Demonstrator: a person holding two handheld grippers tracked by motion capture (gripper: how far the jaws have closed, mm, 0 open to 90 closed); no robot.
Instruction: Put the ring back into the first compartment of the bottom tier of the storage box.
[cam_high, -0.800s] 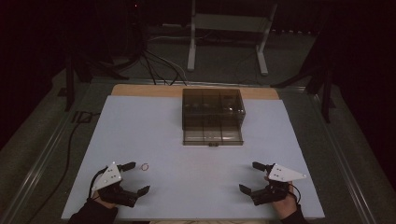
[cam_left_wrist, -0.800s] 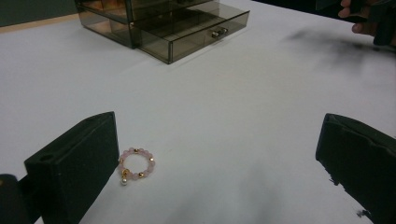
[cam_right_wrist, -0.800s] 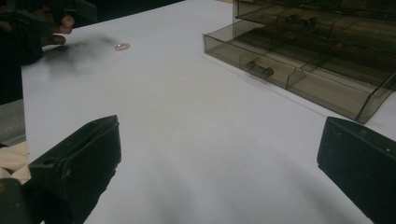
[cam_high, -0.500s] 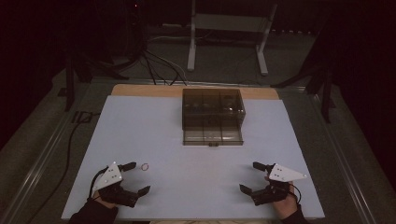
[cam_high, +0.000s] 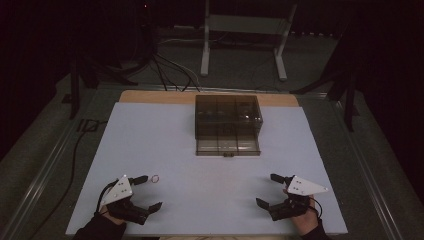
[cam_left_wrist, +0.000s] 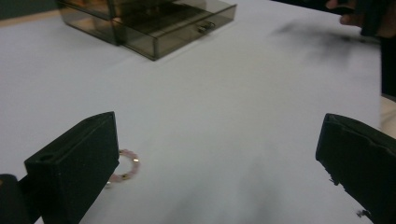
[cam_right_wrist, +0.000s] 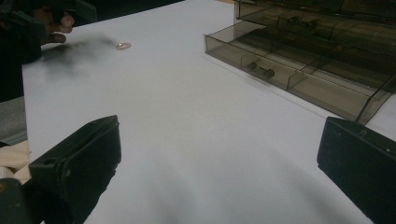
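A small pink beaded bracelet (cam_high: 155, 178) lies flat on the white table (cam_high: 200, 200), near the front left corner. In the left gripper view it (cam_left_wrist: 125, 167) sits just beside the left-hand jaw, partly hidden behind it, with a few gold beads showing among the pink ones.

The left gripper (cam_high: 147, 192) rests low over the table right next to the bracelet, its jaws spread wide with nothing between them (the bracelet lies outside the gap, by the upper jaw in the high view). Whether that jaw touches the bracelet cannot be told.

The right gripper (cam_high: 267, 190) sits near the front right corner, well apart from the bracelet, jaws likewise wide apart and empty. From its own view the bracelet (cam_right_wrist: 123, 45) is a small spot far across the table.

Toward the back middle of the table stands a smoky transparent drawer box (cam_high: 227, 124), its drawer pulled out toward the person and divided into compartments (cam_right_wrist: 299, 74).
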